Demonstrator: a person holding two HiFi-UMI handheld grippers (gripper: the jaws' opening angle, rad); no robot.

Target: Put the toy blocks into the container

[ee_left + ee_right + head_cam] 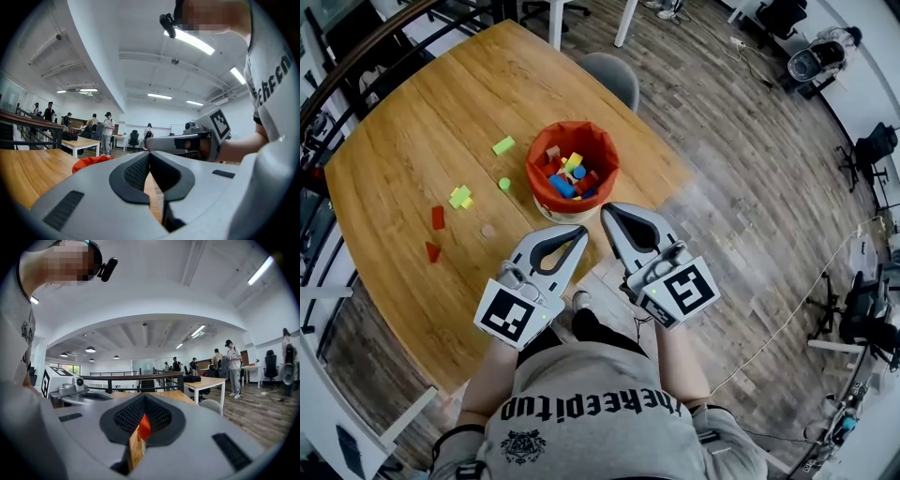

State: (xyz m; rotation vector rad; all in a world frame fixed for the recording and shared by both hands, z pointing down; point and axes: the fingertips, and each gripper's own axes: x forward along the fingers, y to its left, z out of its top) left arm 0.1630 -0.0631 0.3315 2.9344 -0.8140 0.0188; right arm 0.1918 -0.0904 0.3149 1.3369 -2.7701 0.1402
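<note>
While the left gripper (577, 232) and right gripper (607, 212) hang clenched and empty at the wooden table's (403, 131) edge, small coloured toy blocks (460, 197) lie scattered left of the soft orange fabric container (540, 173). They look light, rigid and probably smooth, best pinched across flat faces.

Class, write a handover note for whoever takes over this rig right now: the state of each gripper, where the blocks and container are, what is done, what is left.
Left gripper: shut, empty, over the table's near edge.
Right gripper: shut, empty, beside it, close to the container.
Orange container: on the wooden table.
Done: many blocks inside.
Left: loose pieces on the table to its left: green block, green disc, yellow-green cluster, red block, red wedge, and what looks like a pale disc.
</note>
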